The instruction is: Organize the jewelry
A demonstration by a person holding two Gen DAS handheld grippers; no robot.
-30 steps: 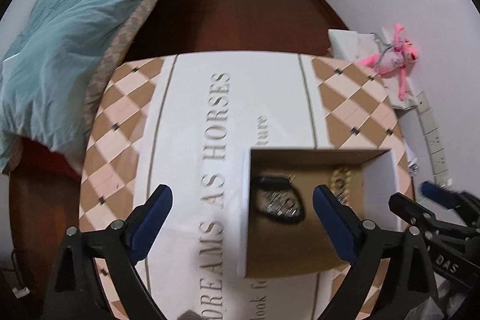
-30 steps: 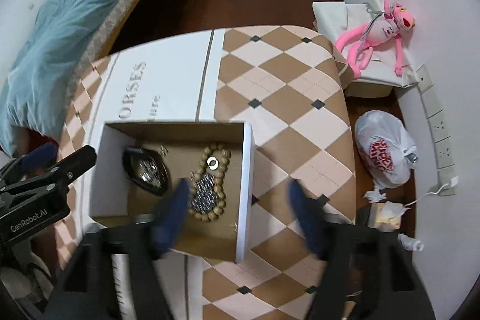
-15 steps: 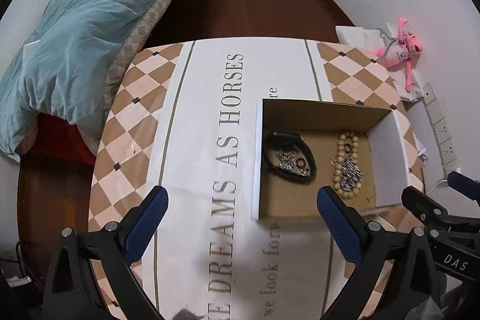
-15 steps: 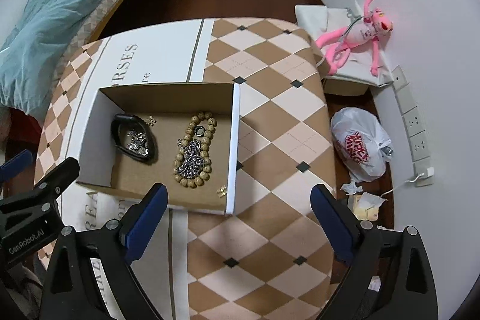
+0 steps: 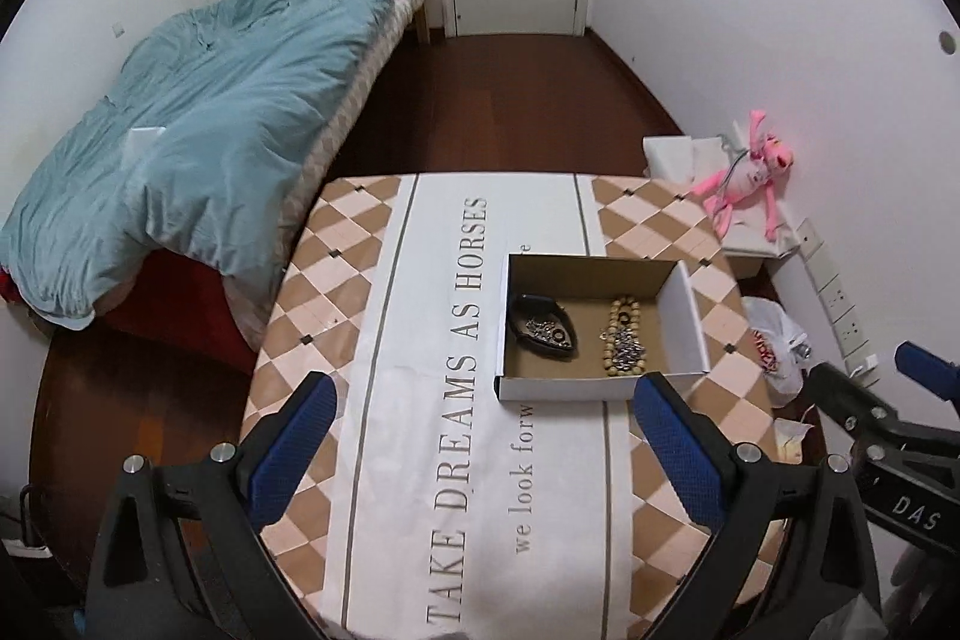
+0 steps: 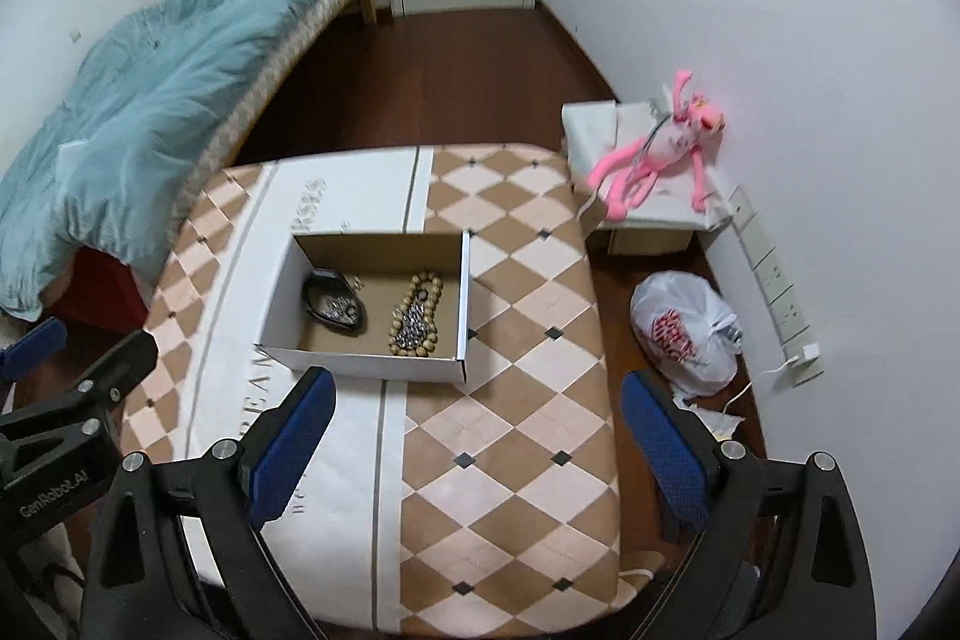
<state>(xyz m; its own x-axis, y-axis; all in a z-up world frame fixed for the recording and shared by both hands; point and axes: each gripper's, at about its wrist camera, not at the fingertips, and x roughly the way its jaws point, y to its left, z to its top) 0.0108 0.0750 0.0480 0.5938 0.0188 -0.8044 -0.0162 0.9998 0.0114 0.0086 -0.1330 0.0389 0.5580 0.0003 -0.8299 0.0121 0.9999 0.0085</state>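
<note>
Both tongs hang above the tabletop [image 5: 420,280], near side of the cardboard box [image 5: 558,388]: left tongs [image 5: 480,436] and right tongs [image 6: 474,430] both spread wide, holding nothing. Inside the box, bead bracelet [image 6: 414,310] sits right of the black bracelet [image 6: 333,307].

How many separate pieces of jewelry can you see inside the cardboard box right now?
2 groups: a black oval band with small silver pieces inside it on the left, and a tan wooden bead loop around a silver chain on the right of the white-sided cardboard box. Smaller items may be hidden.

Even, soft indoor light, sharp focus, strong fisheye bending with dark corners.
</note>
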